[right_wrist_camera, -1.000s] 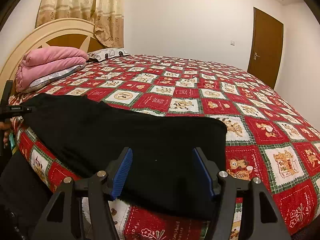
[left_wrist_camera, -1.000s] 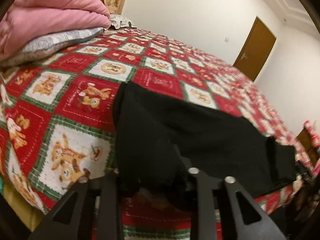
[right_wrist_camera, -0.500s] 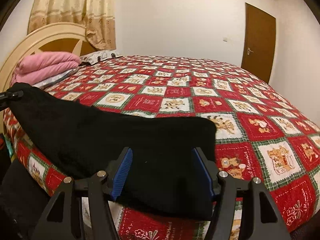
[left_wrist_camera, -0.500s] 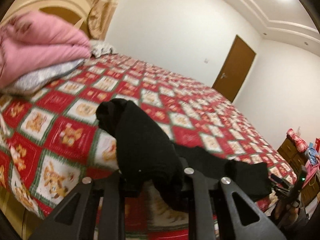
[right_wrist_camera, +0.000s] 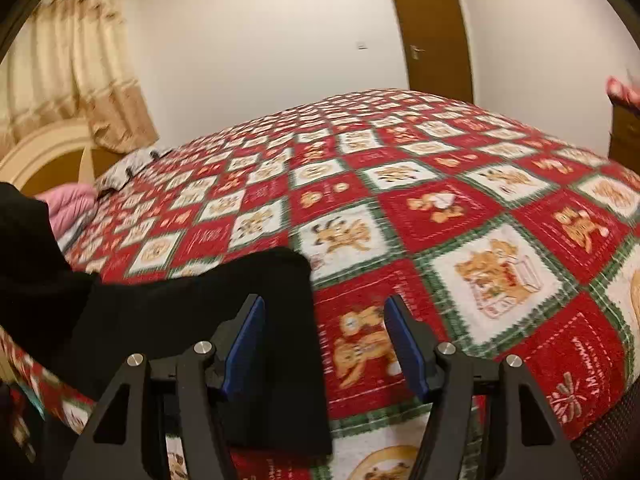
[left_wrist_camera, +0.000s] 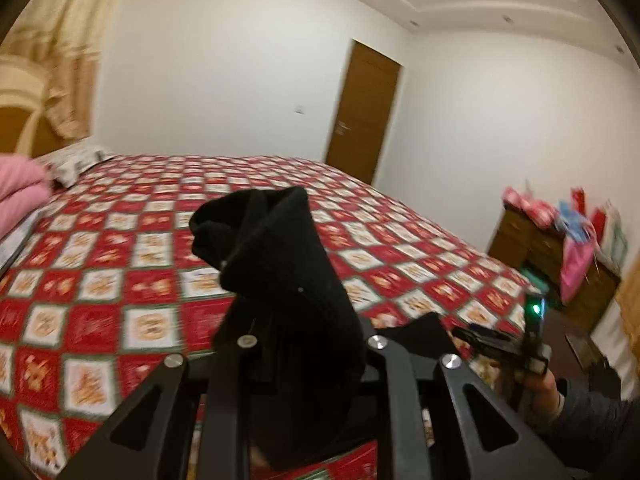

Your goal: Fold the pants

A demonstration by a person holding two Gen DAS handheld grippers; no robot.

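Observation:
The black pants (left_wrist_camera: 280, 280) are bunched up in my left gripper (left_wrist_camera: 308, 344), which is shut on them and holds that end lifted above the quilt. In the right wrist view the other end of the pants (right_wrist_camera: 224, 300) lies flat at the near edge of the bed, rising at far left toward the lifted end. My right gripper (right_wrist_camera: 324, 344) is open with its blue pads (right_wrist_camera: 246, 344) apart; the left pad is over the pants' edge, the right pad over bare quilt. It also shows in the left wrist view (left_wrist_camera: 500, 344), held by a hand.
The bed carries a red, white and green teddy-bear quilt (right_wrist_camera: 460, 208). Folded pink blankets (left_wrist_camera: 20, 188) and a pillow lie by the headboard (right_wrist_camera: 44, 152). A wooden dresser with clutter (left_wrist_camera: 560, 248) stands right of the bed; a brown door (left_wrist_camera: 364, 108) is behind.
My left gripper has lifted its end of the pants and swung right toward the other end. My right gripper has shifted right, staying open over the pants' edge.

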